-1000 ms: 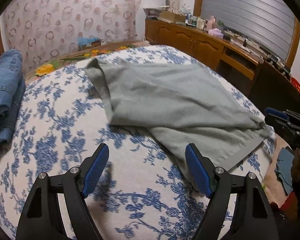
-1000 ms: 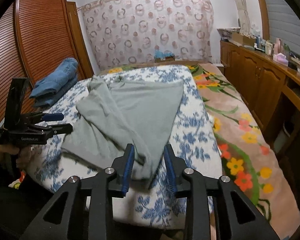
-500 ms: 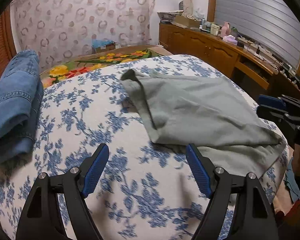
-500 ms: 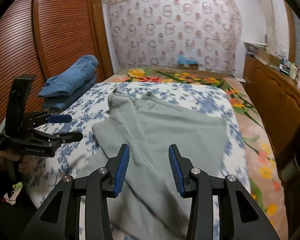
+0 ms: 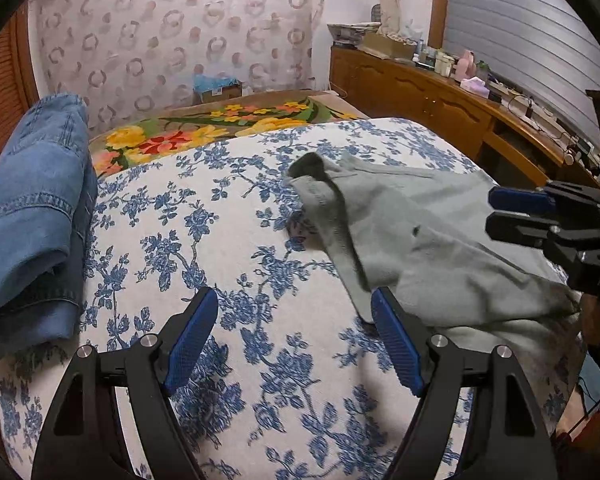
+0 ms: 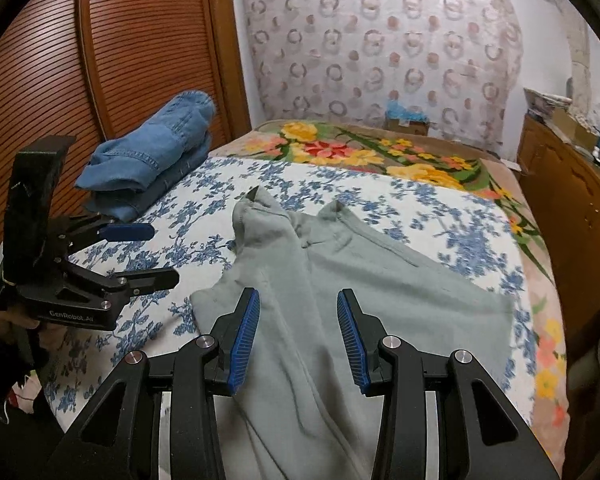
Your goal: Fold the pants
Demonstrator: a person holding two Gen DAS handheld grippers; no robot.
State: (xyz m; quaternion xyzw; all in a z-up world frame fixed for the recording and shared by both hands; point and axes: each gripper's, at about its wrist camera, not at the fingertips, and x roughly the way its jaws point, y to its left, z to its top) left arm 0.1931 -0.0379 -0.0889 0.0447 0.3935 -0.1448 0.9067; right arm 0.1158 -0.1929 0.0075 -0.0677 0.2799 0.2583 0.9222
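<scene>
Both grippers have drawn back across the bed since the earlier frames, so the grey pants (image 6: 364, 292) now sit farther right in the left wrist view and the stack of folded jeans (image 5: 32, 216) fills more of its left edge. The right gripper (image 6: 296, 336), which a second ago had a bunched corner of grey cloth between its blue pads, has just been opening its jaws; they now stand apart above the cloth, pressing on nothing. The left gripper (image 5: 292, 340) hangs with its jaws spread wide over the bare blue-flowered sheet (image 5: 204, 240), its right pad just beside the near edge of the pants without gripping it.

The pants lie loosely spread on the sheet, waistband end toward the far side with one corner (image 5: 312, 164) curled upward, the lower part trailing toward the near edge of the bed. Whether the cloth hangs over that edge is hard to say, as the right gripper's body hides it. In the right wrist view the left gripper (image 6: 162, 254) is held in a hand (image 6: 8, 316) at the bed's left side, apart from the pants. Beyond the sheet lies a floral blanket (image 6: 364, 152).
</scene>
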